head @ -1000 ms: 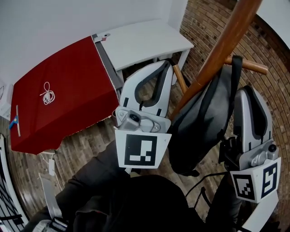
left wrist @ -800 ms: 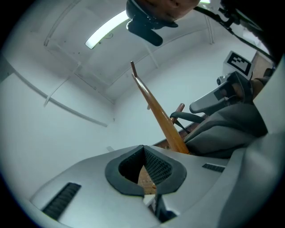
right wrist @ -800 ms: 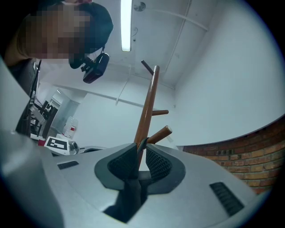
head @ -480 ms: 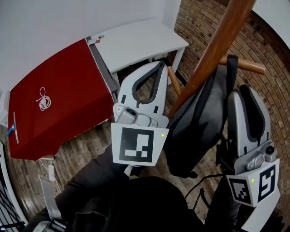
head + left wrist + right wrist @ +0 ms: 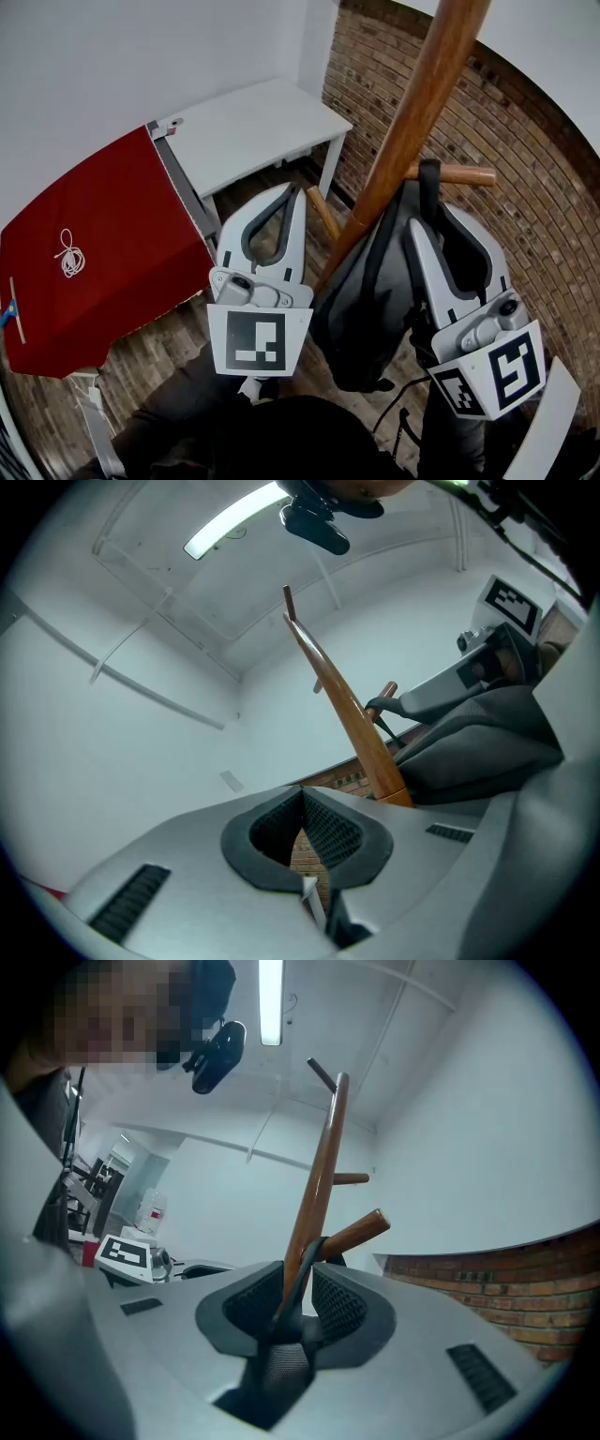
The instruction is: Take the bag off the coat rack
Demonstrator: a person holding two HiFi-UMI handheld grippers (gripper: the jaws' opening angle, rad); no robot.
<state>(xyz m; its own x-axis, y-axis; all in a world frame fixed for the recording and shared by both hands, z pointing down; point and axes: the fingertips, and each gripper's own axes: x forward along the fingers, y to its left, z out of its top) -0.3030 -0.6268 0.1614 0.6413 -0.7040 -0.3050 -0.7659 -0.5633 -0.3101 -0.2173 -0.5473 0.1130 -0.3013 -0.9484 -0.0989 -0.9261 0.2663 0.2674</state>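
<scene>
A dark grey bag (image 5: pixel 370 281) hangs by its black strap (image 5: pixel 429 187) from a wooden peg (image 5: pixel 464 174) on the coat rack's slanting pole (image 5: pixel 412 122). My right gripper (image 5: pixel 439 217) reaches up beside the bag, just under the peg. In the right gripper view the strap (image 5: pixel 302 1258) runs between the jaws of the right gripper (image 5: pixel 298 1288). Those jaws are opening and their pads stand apart from the strap. My left gripper (image 5: pixel 292 190) is left of the pole, shut and empty (image 5: pixel 302 794). From its view the bag (image 5: pixel 478 752) lies to the right.
A table under a red cloth (image 5: pixel 84 253) with a white cord (image 5: pixel 67 253) stands at the left, a white table (image 5: pixel 253 122) behind it. A brick wall (image 5: pixel 534 216) closes the right side. A second peg (image 5: pixel 321 211) sticks out low on the pole.
The right gripper has come closer to the strap under the peg and its jaws have spread wider. The left gripper stays shut. The head view has shifted, so the tables sit further left.
</scene>
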